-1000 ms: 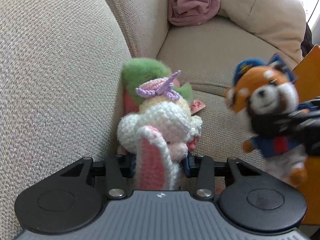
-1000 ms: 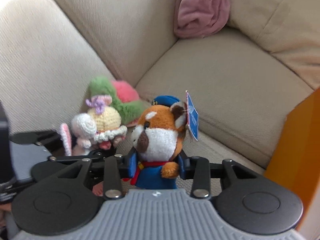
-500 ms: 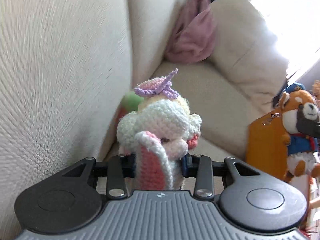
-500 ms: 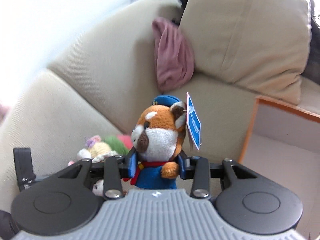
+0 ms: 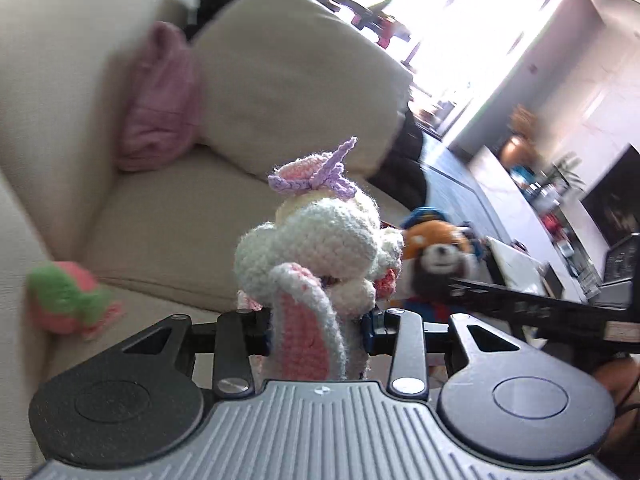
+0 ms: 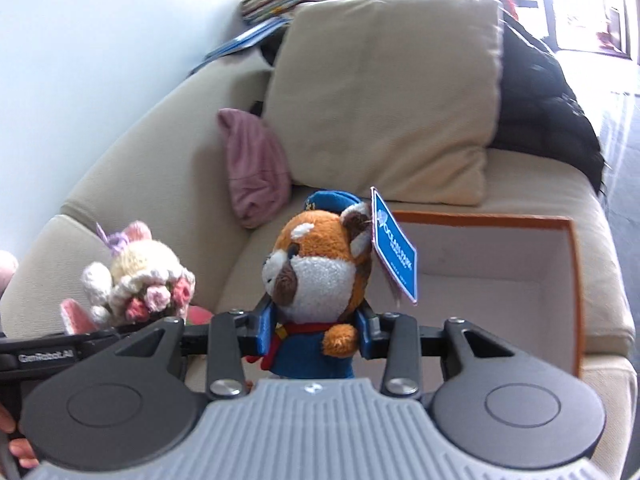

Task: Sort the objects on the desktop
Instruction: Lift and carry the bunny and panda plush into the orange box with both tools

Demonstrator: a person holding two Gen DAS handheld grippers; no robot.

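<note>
My left gripper (image 5: 316,332) is shut on a crocheted white and pink bunny (image 5: 320,248) with a purple bow and holds it in the air above the sofa. The bunny also shows in the right wrist view (image 6: 136,280). My right gripper (image 6: 314,332) is shut on a red panda plush (image 6: 320,272) in a blue cap and uniform with a blue tag; it shows blurred in the left wrist view (image 5: 436,256). An open orange box (image 6: 574,280) with a white inside sits on the sofa seat, right of the panda.
A pink and green plush (image 5: 66,300) lies on the sofa seat at the left. A pink cloth (image 6: 256,172) is wedged beside a beige cushion (image 6: 384,100). A dark jacket (image 6: 548,108) lies at the sofa's right end.
Both grippers have lifted their toys up off the sofa seat and swung right. The pink and green plush stays behind on the seat. The orange box has come into fuller view.
</note>
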